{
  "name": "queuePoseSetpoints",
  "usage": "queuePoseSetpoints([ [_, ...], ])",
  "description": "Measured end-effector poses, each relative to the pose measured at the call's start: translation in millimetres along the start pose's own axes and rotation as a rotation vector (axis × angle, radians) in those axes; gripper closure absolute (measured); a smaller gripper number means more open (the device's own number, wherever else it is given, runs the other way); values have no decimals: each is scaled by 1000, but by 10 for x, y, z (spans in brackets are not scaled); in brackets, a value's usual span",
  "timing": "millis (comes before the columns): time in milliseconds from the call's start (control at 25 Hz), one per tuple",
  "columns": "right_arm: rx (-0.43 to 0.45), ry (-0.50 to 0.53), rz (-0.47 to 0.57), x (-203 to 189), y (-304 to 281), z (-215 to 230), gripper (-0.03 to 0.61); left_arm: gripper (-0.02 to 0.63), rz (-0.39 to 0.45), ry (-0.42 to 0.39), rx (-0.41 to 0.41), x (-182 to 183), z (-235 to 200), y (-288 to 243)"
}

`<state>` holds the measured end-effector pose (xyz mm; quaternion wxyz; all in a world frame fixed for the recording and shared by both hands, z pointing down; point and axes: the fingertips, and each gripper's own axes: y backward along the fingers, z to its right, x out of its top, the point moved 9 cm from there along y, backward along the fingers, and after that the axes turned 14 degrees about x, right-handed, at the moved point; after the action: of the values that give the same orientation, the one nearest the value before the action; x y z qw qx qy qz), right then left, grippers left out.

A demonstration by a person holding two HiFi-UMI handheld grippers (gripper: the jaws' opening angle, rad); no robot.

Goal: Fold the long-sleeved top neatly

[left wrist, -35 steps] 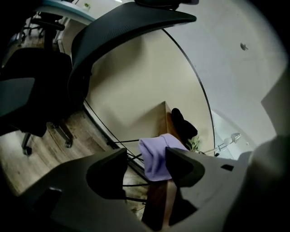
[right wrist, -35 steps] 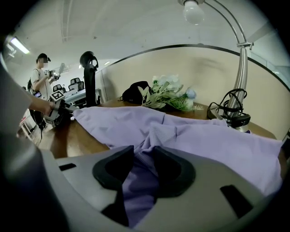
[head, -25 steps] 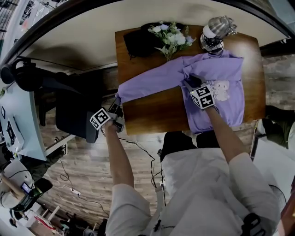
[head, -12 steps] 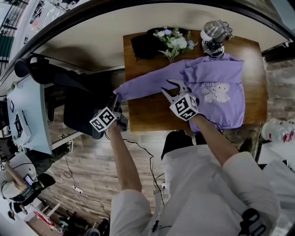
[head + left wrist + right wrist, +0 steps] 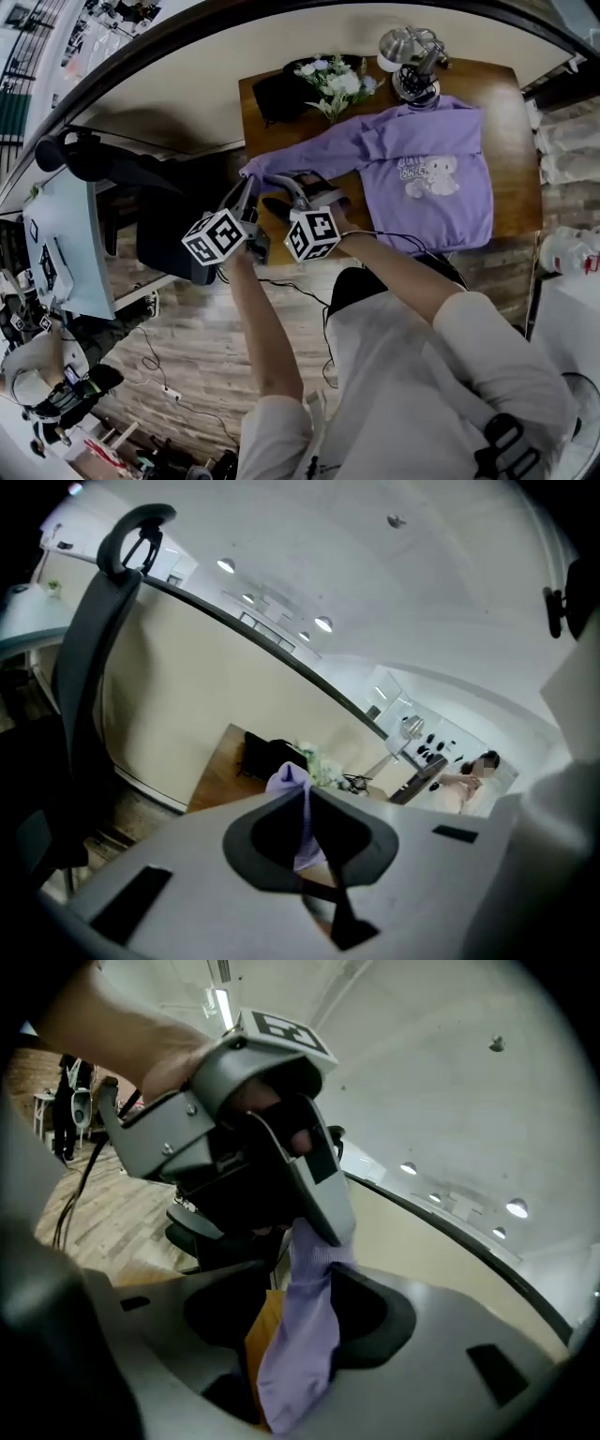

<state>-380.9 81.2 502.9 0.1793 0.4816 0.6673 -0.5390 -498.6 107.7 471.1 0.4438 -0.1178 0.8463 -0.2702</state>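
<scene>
Left gripper [image 5: 304,797]: fingers clamped on sleeve [image 5: 314,155]. Right gripper [image 5: 298,1321]: fingers just opening, sleeve hanging loose between.

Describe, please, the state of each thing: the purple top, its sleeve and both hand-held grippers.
Purple top: body flat on the table, unfolded.
Sleeve: stretched out sideways, not folded in.
Left hand-held gripper: shut on the cuff.
Right hand-held gripper: open, jaws have just been opening, sleeve between them.

A brown wooden table [image 5: 504,89] holds a purple long-sleeved top [image 5: 431,173] on its right half. A dark pouch [image 5: 281,94], white flowers [image 5: 339,82] and a silvery object [image 5: 410,58] line the far edge.
</scene>
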Motion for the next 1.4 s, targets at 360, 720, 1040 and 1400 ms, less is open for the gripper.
queuePoseSetpoints([
  [360,-141,-257,51,-268,519,395,535,566,195,-3,-104,41,400,281],
  [720,-280,-450,141,-638,1261,727,532,591,217,-241,30,-414,885,66],
  [1040,-402,-633,162,-1250,1990,882,531,591,190,-322,28,-729,1292,-248],
  [1400,-460,-695,290,-1940,2873,1003,531,591,156,-369,3,-930,1764,-438],
])
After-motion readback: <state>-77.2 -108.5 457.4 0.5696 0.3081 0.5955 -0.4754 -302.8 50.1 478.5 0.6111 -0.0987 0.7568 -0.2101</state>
